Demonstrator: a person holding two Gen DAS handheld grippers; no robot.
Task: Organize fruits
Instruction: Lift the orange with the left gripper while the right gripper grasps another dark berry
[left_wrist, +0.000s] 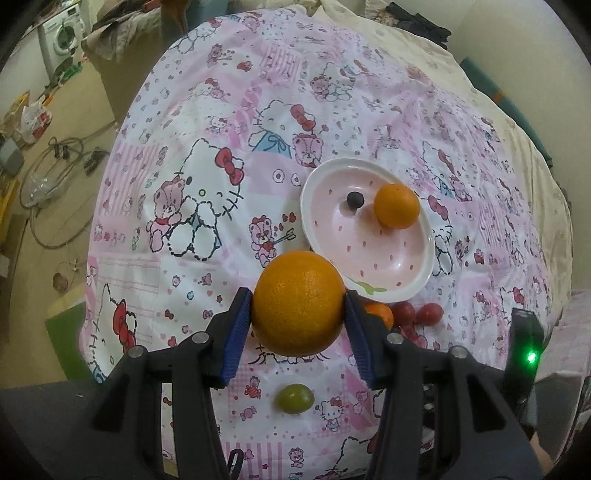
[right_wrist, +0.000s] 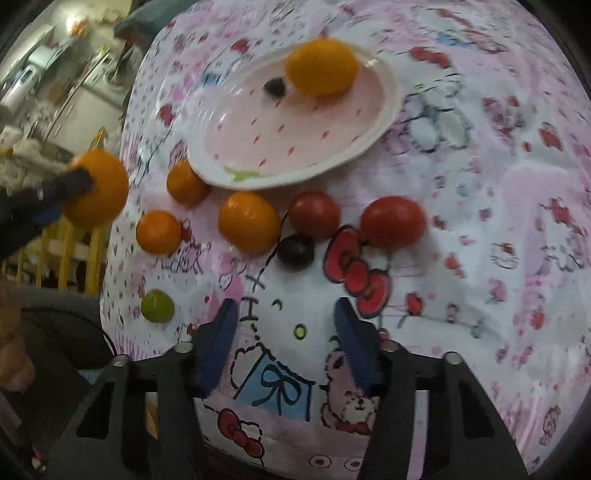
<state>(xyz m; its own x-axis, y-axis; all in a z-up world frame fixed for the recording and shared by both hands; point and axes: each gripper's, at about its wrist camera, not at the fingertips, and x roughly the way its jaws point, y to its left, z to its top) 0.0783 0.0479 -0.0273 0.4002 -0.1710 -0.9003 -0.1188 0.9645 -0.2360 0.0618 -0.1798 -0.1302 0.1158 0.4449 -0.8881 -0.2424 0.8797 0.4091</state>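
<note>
The left gripper (left_wrist: 298, 308) is clamped on a big orange (left_wrist: 298, 302) above the cloth, near the pink plate (left_wrist: 406, 291) — a loose squeeze drops it. The right gripper (right_wrist: 286, 330) hangs apart, empty, near loose tomatoes (right_wrist: 393, 221) it might nudge.

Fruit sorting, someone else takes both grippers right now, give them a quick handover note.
Left gripper: shut on a big orange, held above the cloth near the plate.
Right gripper: open, nothing between its fingers, over the cloth.
Done: one orange and a small dark fruit are on the plate.
Left: place the held orange; then three small oranges, two red fruits, a dark fruit and a green one, all on the cloth below the plate.
</note>
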